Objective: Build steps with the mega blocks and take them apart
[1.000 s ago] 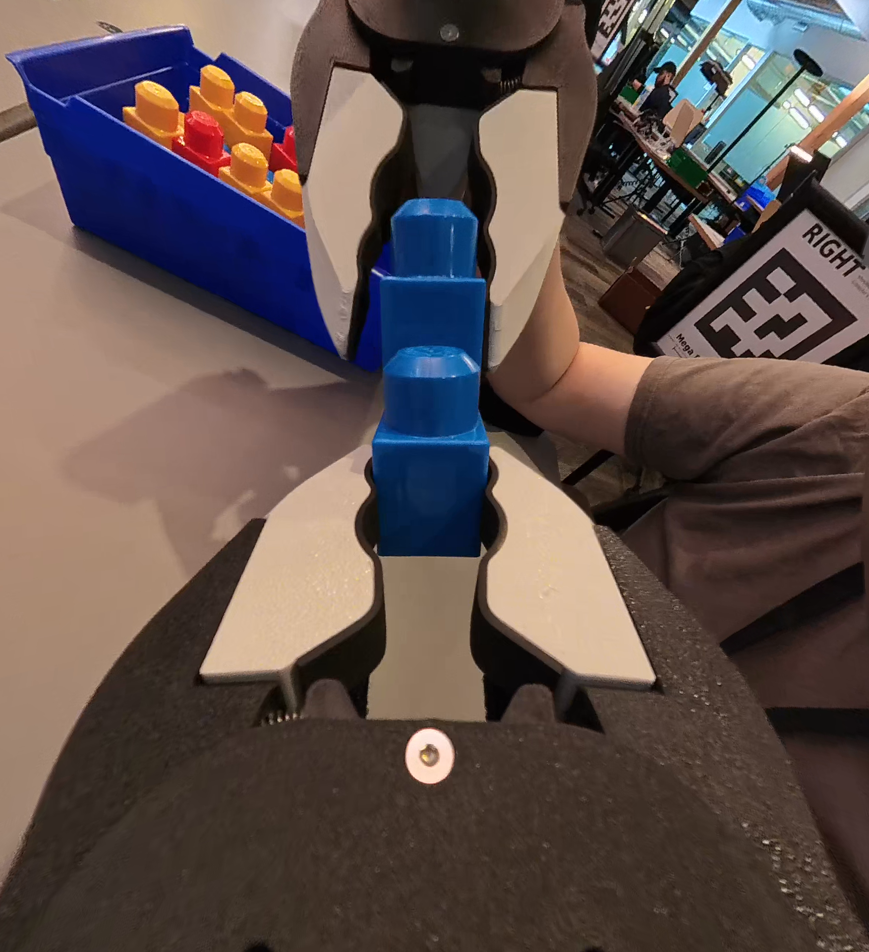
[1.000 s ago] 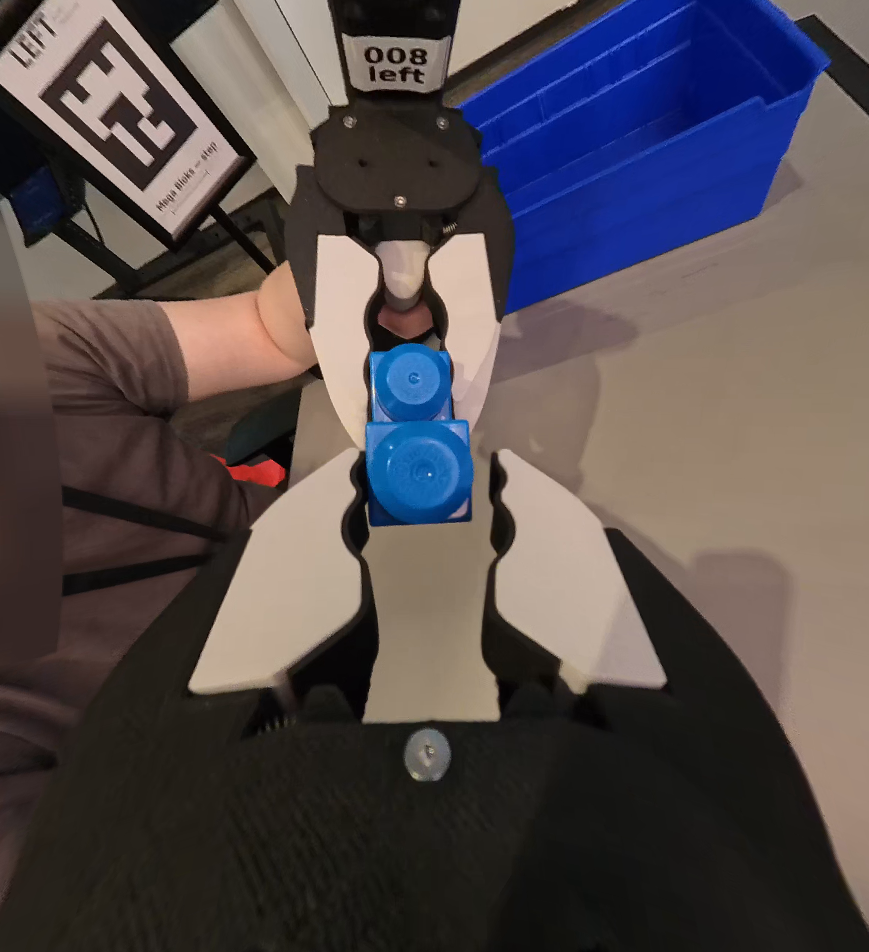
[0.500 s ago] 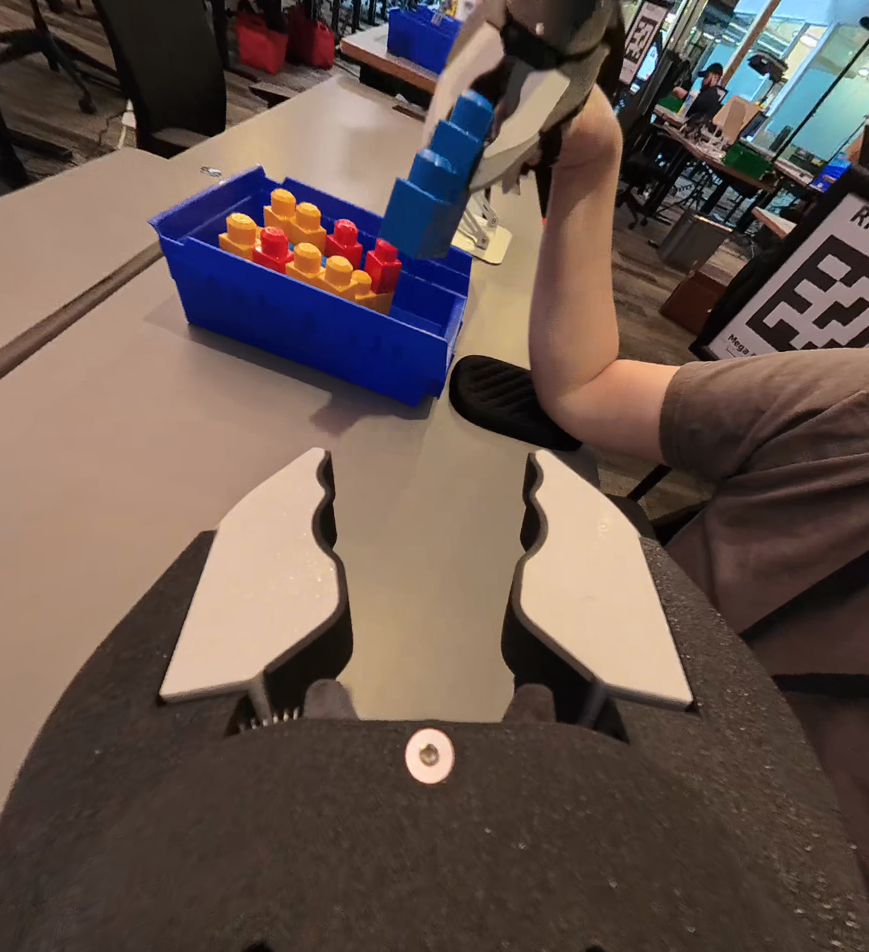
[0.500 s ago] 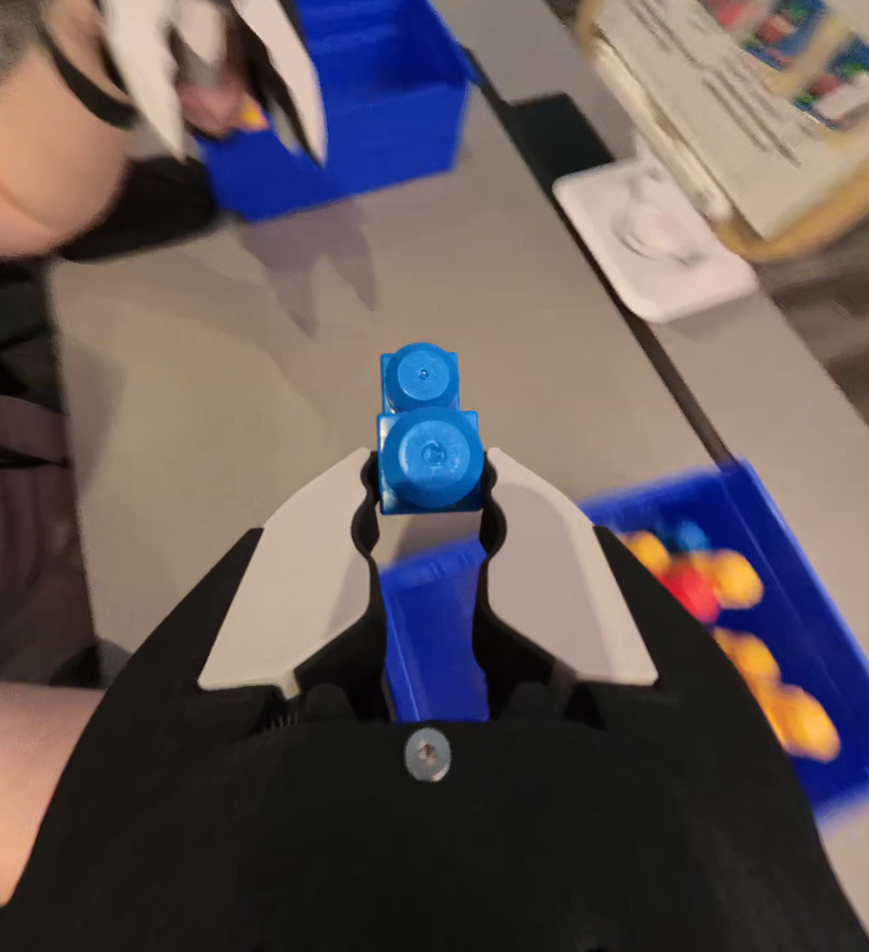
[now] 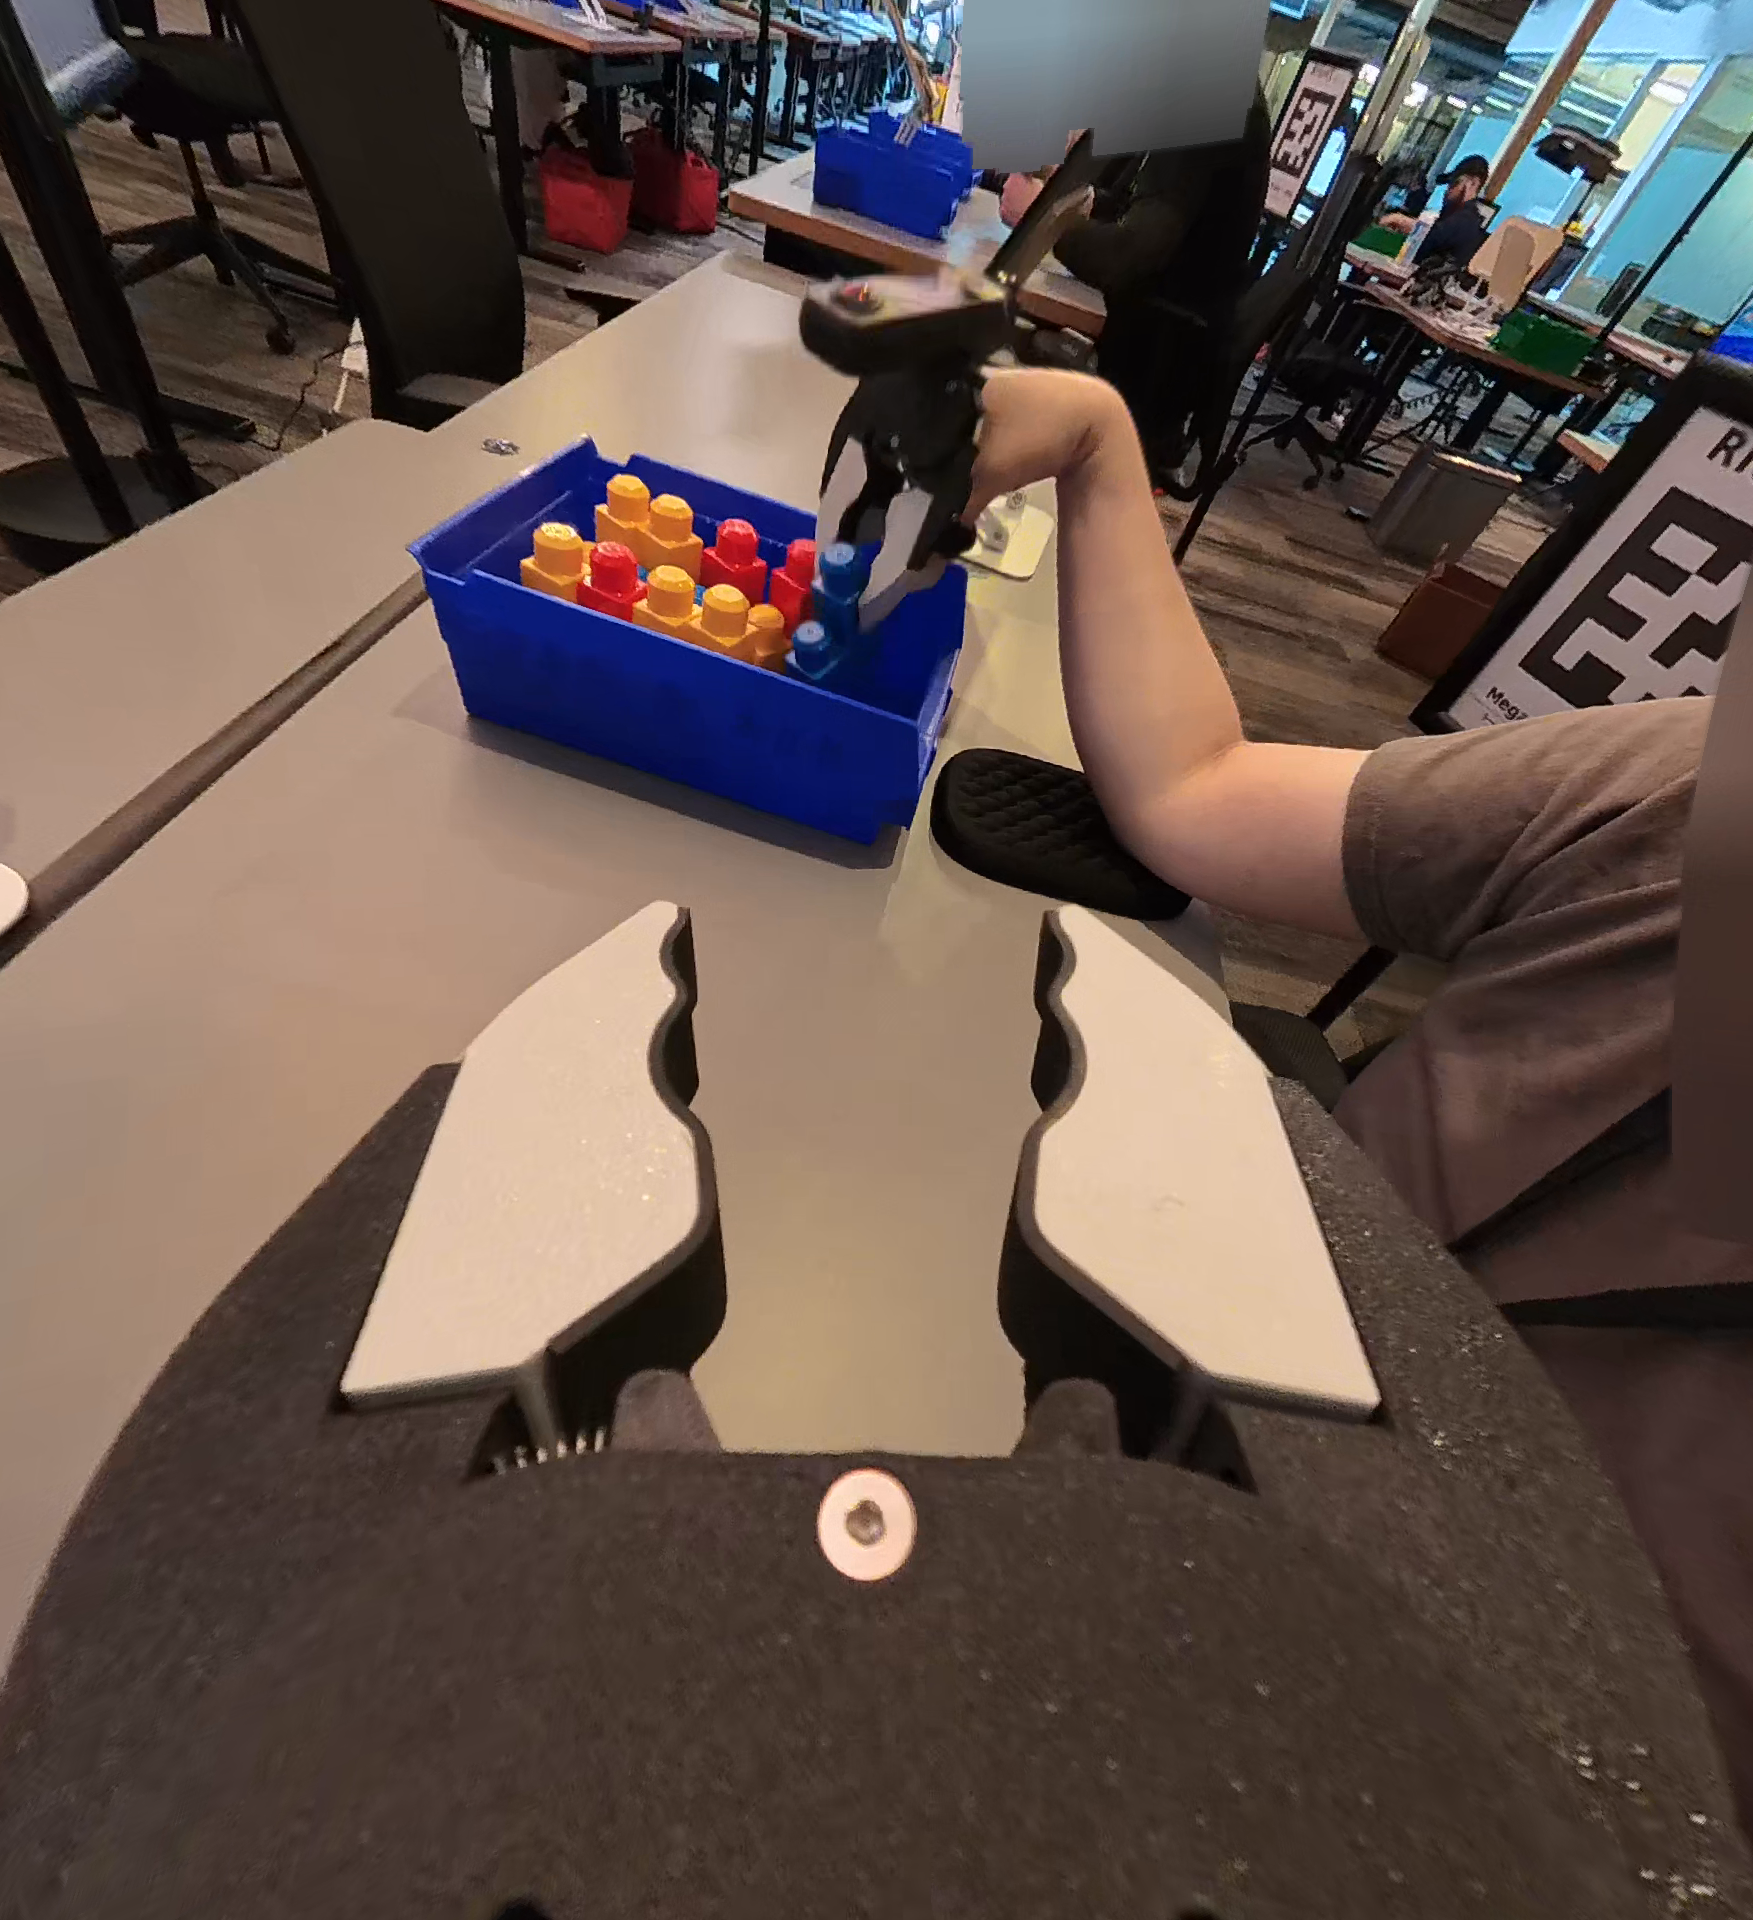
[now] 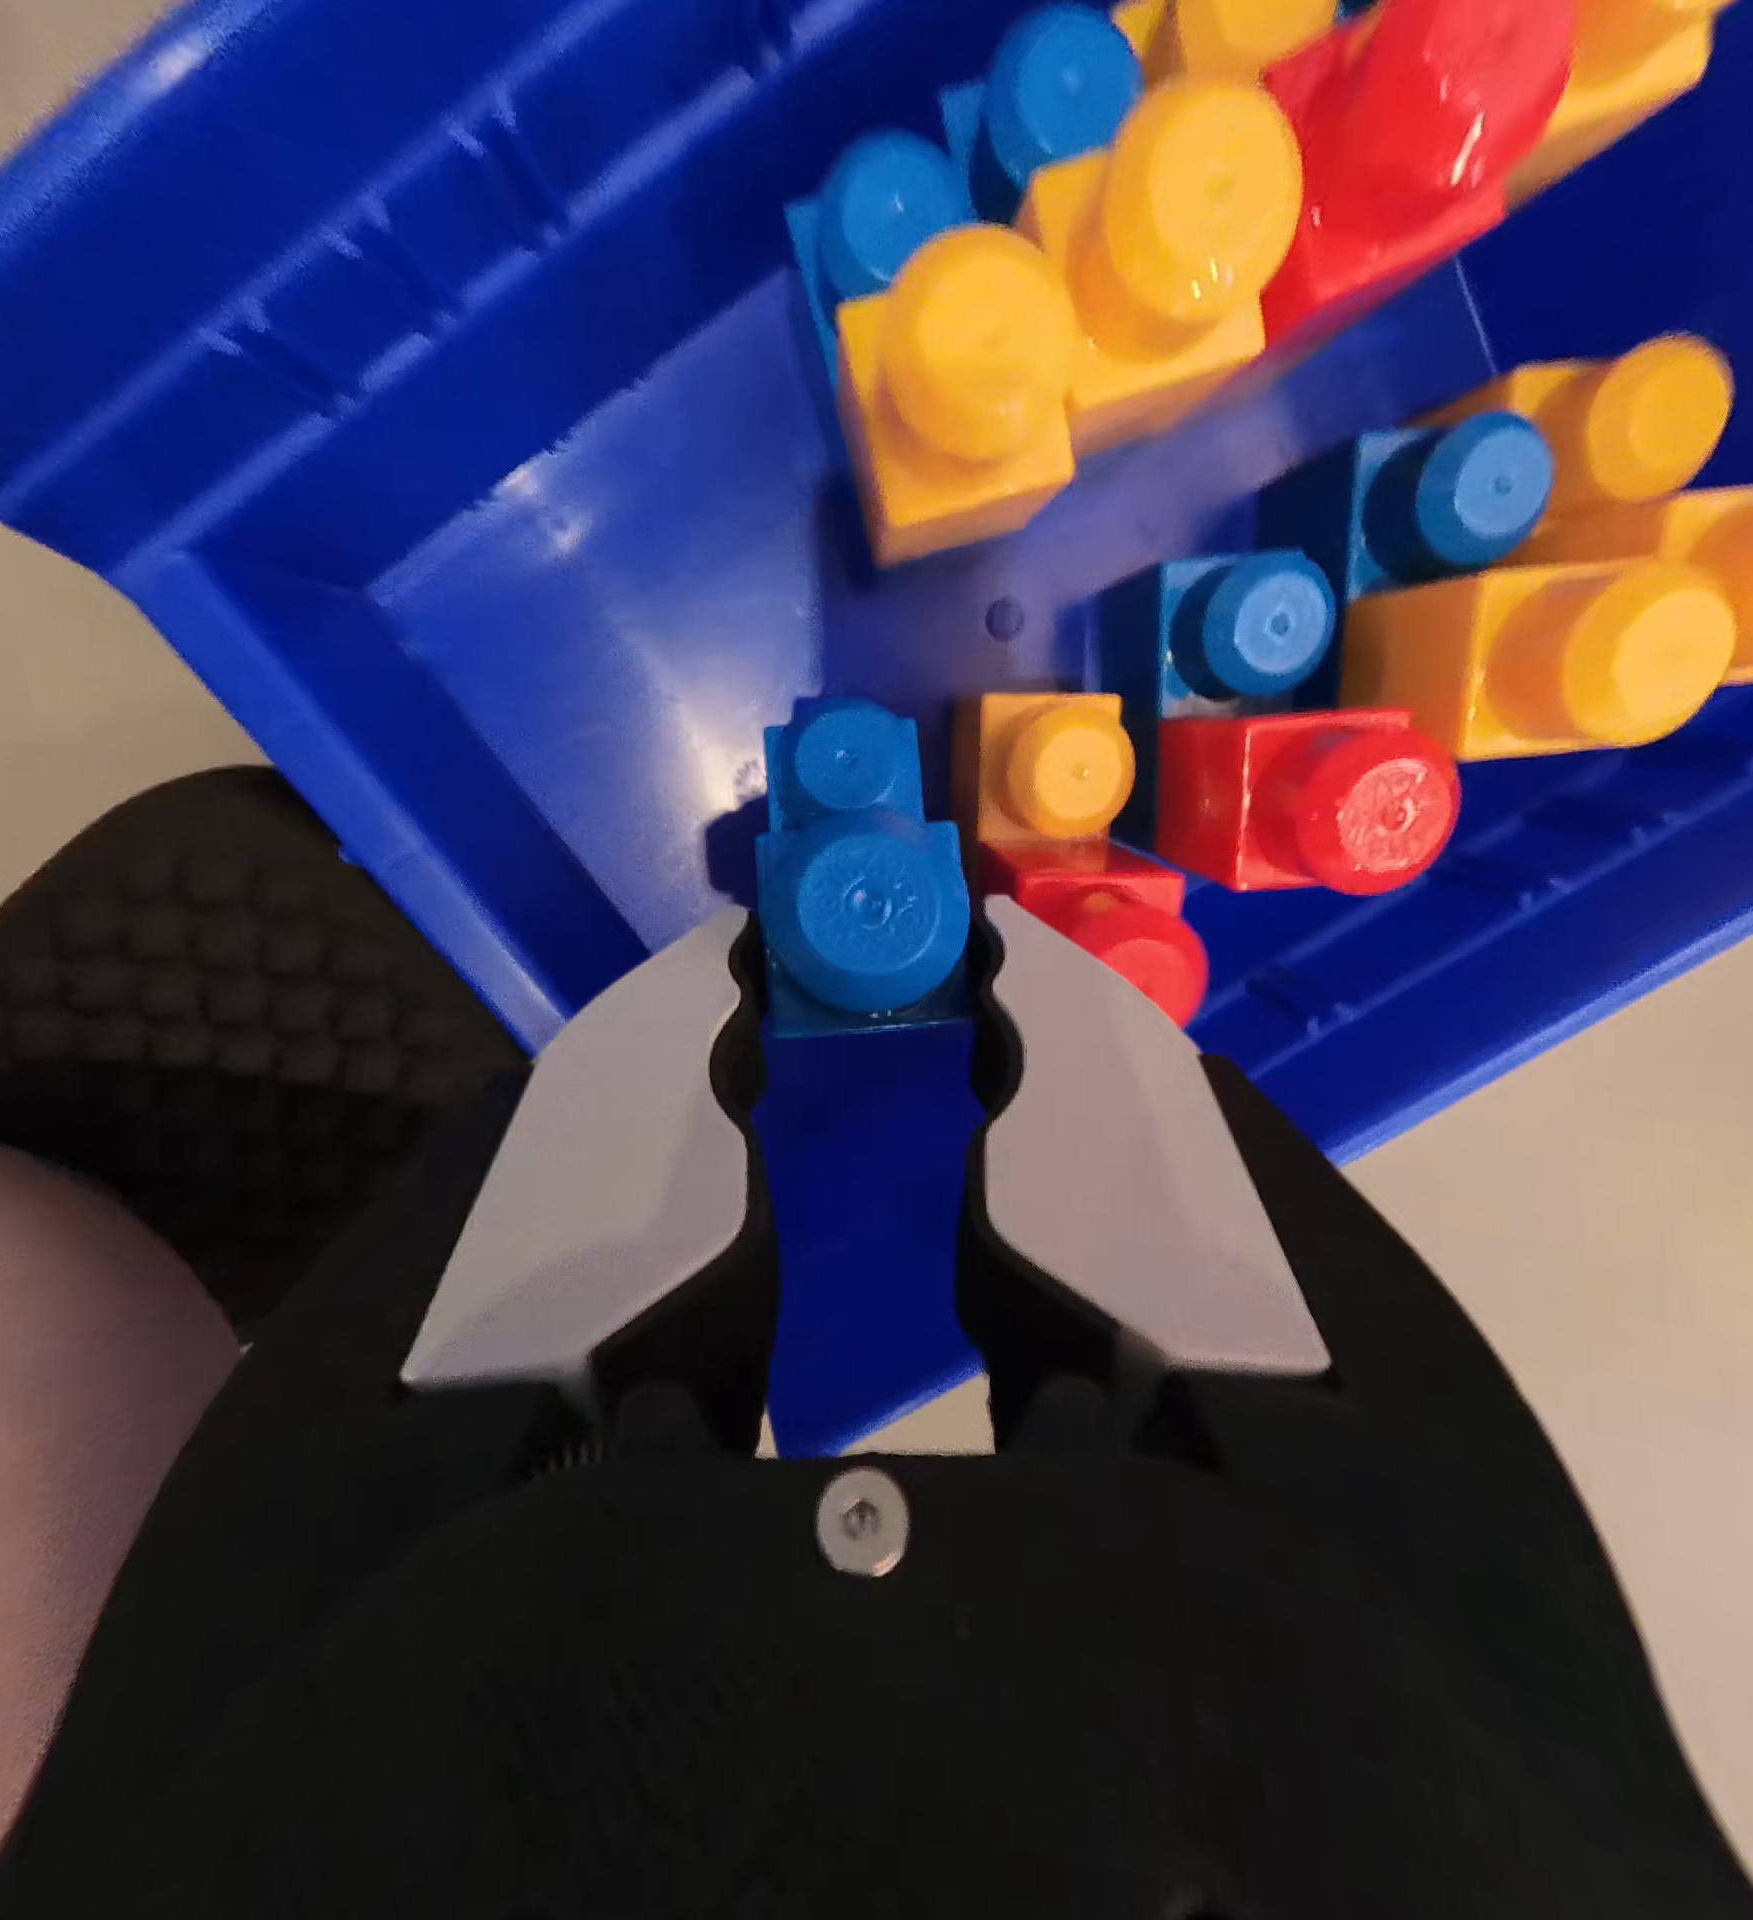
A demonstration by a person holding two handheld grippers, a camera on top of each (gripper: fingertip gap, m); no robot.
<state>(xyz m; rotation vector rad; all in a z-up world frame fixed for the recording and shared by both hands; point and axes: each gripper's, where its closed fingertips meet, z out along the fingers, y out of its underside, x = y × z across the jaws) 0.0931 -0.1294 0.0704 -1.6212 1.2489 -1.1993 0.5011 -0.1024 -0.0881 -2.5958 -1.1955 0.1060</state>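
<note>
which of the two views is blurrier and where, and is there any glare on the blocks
Right wrist view: blurrier, worst toward the top edge, where the yellow blocks and red block smear and show small glare spots; the held blue block in the right gripper stays fairly sharp. Left wrist view: mostly sharp, only the right gripper over the blue bin is motion-blurred; wide-angle bending at the edges.

Right gripper (image 6: pixel 861 935) clamps blue stepped block (image 6: pixel 856 914) inside blue bin (image 6: pixel 259 343), beside red, orange blocks.

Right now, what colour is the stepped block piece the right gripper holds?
Blue, clearest in the right wrist view.
</note>
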